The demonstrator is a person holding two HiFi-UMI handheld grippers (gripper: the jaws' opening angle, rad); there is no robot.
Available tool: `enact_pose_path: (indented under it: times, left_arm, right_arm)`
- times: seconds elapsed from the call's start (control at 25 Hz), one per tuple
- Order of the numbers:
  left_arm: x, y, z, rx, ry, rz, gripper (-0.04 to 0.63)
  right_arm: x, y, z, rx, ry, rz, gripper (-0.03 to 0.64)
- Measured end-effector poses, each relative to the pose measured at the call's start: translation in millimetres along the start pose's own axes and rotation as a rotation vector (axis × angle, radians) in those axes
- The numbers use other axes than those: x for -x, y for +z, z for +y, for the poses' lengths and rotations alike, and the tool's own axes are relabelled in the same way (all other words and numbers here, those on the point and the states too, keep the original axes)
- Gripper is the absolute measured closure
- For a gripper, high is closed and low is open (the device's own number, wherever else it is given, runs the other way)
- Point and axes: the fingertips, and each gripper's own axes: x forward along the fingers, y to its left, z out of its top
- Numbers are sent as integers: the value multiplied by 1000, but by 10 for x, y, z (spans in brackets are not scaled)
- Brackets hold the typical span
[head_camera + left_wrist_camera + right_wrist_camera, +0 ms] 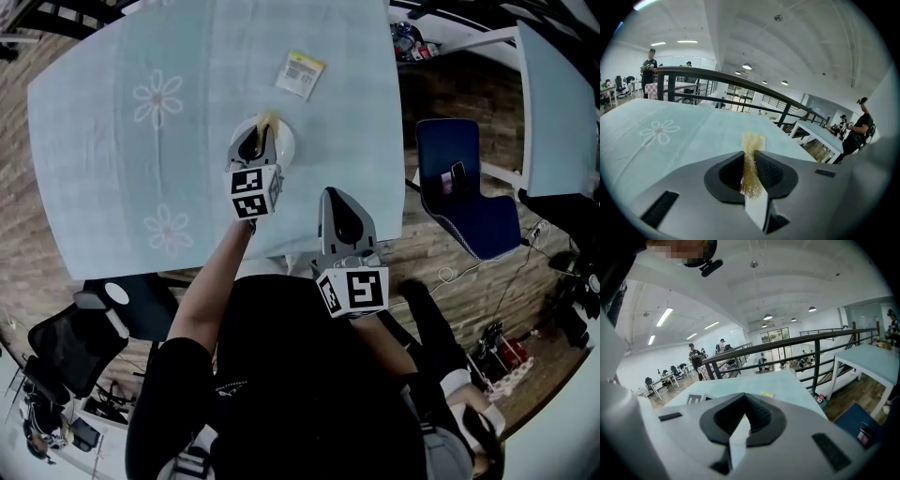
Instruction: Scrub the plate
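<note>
Golden scourer (pixel 750 161) tight between left gripper (pixel 256 139) jaws above plate (pixel 287 145); right gripper (pixel 339 204) jaws together, empty.

No word, brand or number can be read anywhere. The yellow packet (pixel 300 74) on the tabletop (pixel 112 159) bears a pale label with dark print, too small to make out. The cubes on the left tool (pixel 255 150) and right tool (pixel 342 217) show only black-and-white square patterns.
</note>
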Motion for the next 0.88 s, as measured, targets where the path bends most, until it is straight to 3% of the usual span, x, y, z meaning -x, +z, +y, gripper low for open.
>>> enact_pose_path:
  times: [0.32, 0.88]
  left_arm:
    - [-187, -136, 93, -33, 19, 66, 528]
    - [-199, -338, 293, 4, 81, 171, 528]
  right_arm:
    - [2, -60, -29, -8, -16, 15, 607]
    - [-24, -111, 32, -1, 4, 28, 607]
